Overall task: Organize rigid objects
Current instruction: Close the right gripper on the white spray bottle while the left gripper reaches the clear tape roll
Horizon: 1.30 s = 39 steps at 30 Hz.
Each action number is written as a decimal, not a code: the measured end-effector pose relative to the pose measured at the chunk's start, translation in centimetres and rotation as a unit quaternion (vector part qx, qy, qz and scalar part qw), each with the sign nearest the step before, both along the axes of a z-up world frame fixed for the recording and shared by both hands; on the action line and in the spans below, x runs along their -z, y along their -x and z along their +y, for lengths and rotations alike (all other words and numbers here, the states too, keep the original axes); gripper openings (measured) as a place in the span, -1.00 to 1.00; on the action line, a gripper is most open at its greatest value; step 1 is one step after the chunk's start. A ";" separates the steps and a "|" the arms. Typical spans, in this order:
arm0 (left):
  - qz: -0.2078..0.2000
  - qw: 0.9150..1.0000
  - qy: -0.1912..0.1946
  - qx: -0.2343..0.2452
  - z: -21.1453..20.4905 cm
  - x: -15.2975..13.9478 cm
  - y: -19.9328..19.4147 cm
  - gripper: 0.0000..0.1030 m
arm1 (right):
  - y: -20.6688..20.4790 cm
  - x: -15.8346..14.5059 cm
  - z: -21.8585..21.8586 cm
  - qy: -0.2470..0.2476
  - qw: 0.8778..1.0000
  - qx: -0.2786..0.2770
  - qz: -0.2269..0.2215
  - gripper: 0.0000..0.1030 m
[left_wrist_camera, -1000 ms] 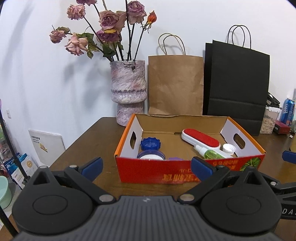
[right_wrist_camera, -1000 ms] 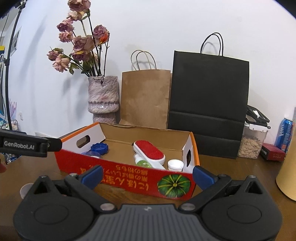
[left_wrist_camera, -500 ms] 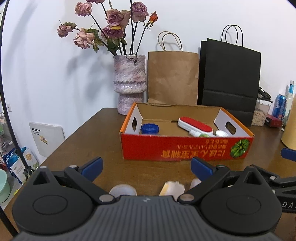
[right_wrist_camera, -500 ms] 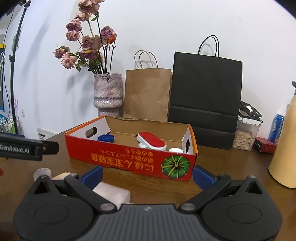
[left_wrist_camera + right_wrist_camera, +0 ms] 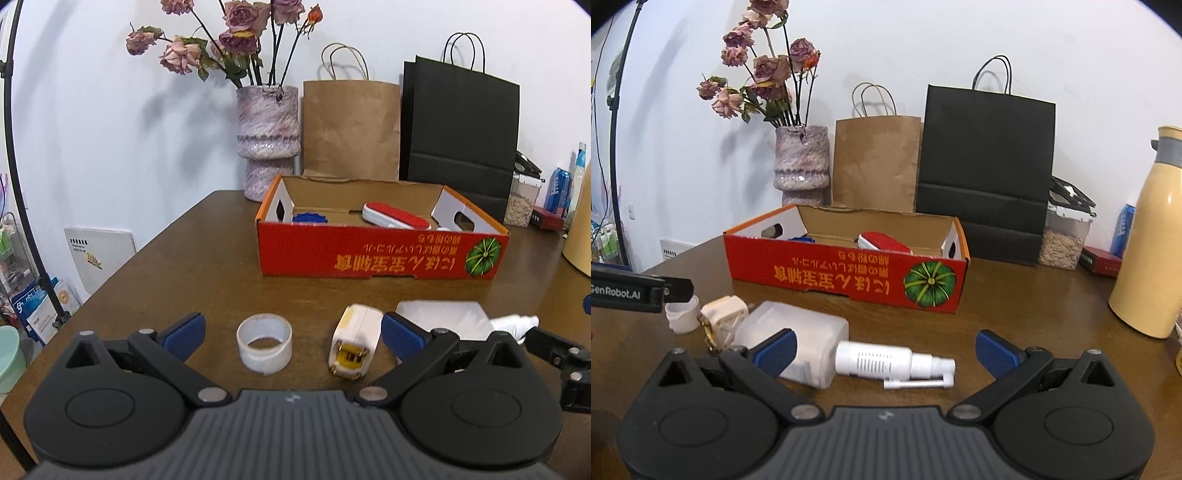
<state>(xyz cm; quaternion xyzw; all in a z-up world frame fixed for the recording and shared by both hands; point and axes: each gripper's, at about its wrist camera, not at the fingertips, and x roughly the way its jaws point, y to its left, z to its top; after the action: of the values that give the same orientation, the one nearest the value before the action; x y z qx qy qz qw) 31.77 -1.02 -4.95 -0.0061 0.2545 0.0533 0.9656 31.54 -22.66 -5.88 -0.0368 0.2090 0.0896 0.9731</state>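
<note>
Tongs, left (image 5: 291, 328) and right (image 5: 884, 347), spread wide, empty. Loose on brown wooden counter (image 5: 192, 266), in front of red cardboard box (image 5: 380, 254), likely awaiting boxing: white tape ring (image 5: 264, 343), cream plug adapter (image 5: 354, 341), frosted rectangular container (image 5: 798, 341), white spray bottle (image 5: 894, 363).

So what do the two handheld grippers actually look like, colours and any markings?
Both match: the left gripper and right gripper have a grey ribbed centre plate, two round matte black hubs, black linkage arms with silver pivot pins, and blue finger pads. The left one's black side bar reads GenRobot.AI in white.
</note>
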 end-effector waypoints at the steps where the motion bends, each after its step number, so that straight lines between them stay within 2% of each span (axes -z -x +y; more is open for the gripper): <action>1: 0.003 1.000 -0.001 0.000 0.1 0.2 0.1 1.00 | 0.1 0.1 -0.1 0.000 1.000 0.002 0.002 1.00; 8: 0.009 1.000 0.004 -0.004 0.6 0.4 0.0 1.00 | -0.2 0.8 -0.5 0.002 1.000 0.016 0.022 1.00; 20: 0.030 0.999 0.009 -0.013 1.3 1.2 -1.0 1.00 | -4.0 2.5 -0.7 -0.009 0.996 0.029 0.080 1.00; 31: 0.038 0.999 0.010 -0.014 2.1 1.4 -1.5 1.00 | -5.2 2.8 0.6 -0.007 0.996 0.020 0.084 1.00; 39: 0.043 0.999 0.010 -0.007 2.7 1.6 -1.9 1.00 | -6.3 3.1 1.2 0.002 0.995 0.042 0.093 1.00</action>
<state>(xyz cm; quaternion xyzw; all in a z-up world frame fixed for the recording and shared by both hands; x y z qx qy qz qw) 33.68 1.66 -6.51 -0.0152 0.2964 0.0575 0.9532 37.84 -21.50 -9.02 -0.0212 0.3002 0.0512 0.9523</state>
